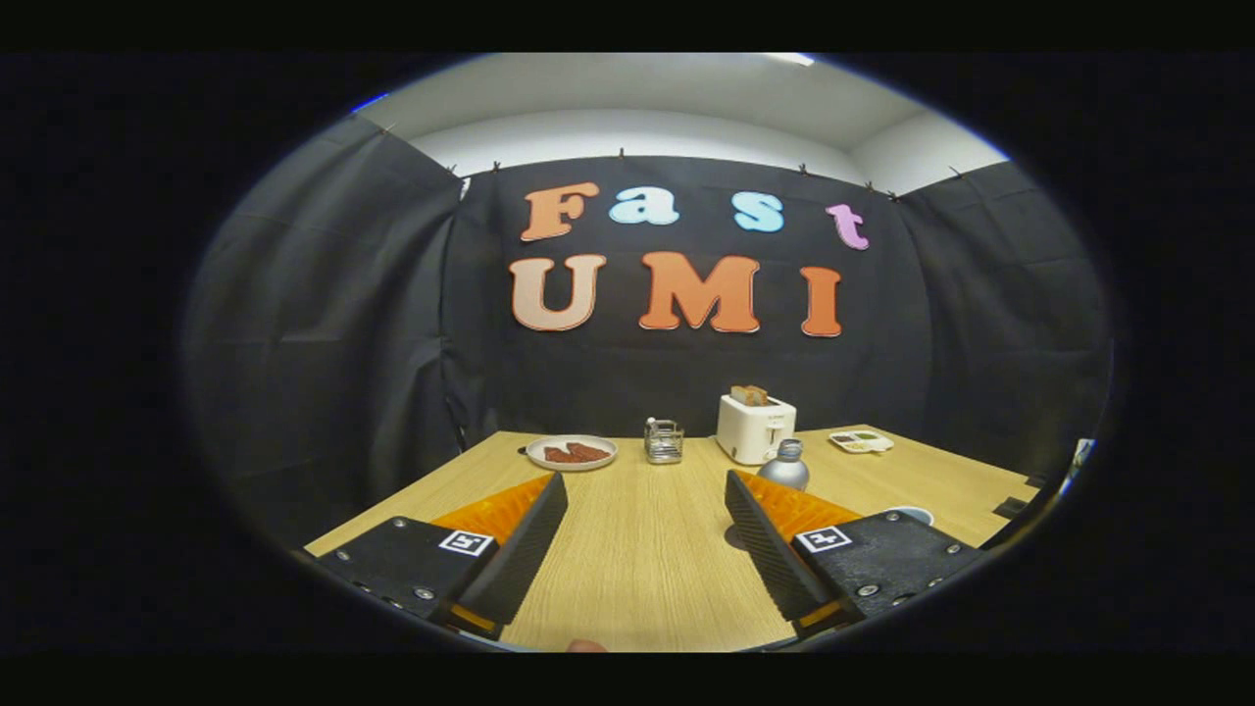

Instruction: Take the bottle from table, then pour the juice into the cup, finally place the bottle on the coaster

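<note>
A: Start close. What are the fingers (647,505) doing?

B: They are spread wide and grasp nothing; bare tabletop (637,559) lies between them. Each has a black ribbed inner pad, an orange ridged outer face and a black block behind it with a small square marker.

A: And the surface?

B: Pale wood grain, smooth and matte, running lengthwise away from the fingers.

A: Where is the bottle (784,467)?

B: Upright just beyond the tip of the right finger, slightly outside it, not between the two. It looks like dull grey metal, with a rounded shoulder and a narrow cap. The finger hides its lower body.

A: The cup?

B: A pale round rim (910,512) peeks out past the right finger's black block, toward the tabletop's right edge. It is mostly hidden, so I cannot say what it is.

A: Farther back?

B: A small clear glass holder (664,440) in a wire frame stands near the middle of the far edge. Left of it sits a round white plate (572,452) with reddish pieces on it. Right of it is a boxy white toaster (755,428) with toast sticking out of its slot, just behind the bottle. Toward the far right corner lies a small flat white tray (862,441) with coloured bits too small to make out.
</note>
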{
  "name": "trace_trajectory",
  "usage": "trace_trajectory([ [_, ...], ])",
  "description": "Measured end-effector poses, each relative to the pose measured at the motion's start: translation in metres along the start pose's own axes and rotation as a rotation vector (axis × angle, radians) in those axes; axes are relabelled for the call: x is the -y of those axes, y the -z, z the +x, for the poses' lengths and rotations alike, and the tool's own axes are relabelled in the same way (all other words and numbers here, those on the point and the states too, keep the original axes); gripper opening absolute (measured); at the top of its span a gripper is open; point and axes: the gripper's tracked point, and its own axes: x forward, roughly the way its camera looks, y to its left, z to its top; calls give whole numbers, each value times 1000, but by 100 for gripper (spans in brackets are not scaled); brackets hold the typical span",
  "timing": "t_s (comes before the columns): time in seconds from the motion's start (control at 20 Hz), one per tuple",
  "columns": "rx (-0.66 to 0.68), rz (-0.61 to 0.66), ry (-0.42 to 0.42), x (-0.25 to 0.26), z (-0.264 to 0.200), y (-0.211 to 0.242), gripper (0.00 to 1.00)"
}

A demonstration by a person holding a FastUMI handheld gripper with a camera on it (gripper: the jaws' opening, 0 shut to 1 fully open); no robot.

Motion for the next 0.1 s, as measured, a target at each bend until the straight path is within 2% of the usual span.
trace_trajectory([
  [0.1,6,17,-21,-3,0,0,96],
])
